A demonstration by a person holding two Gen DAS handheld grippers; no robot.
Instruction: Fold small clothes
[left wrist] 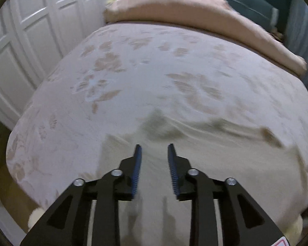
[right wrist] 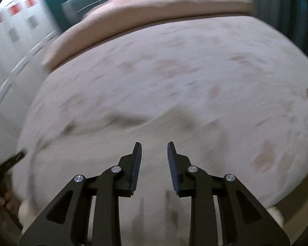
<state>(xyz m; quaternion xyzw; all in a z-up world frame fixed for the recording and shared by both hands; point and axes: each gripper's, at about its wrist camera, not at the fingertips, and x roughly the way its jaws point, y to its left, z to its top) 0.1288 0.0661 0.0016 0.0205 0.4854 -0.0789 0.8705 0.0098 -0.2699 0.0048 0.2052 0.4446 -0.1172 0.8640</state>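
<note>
Both grippers empty over the bed

Left gripper (left wrist: pixel 154 146) and right gripper (right wrist: pixel 154 144) had jaws apart above the cream garment (left wrist: pixel 195 160).

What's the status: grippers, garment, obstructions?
Left gripper open, empty. Right gripper open, empty. Cream garment flat on floral bedspread. Nothing in the way.

Cream garment (left wrist: pixel 205 164); pale leaf-print bedspread (left wrist: pixel 133 71); black claws.
</note>
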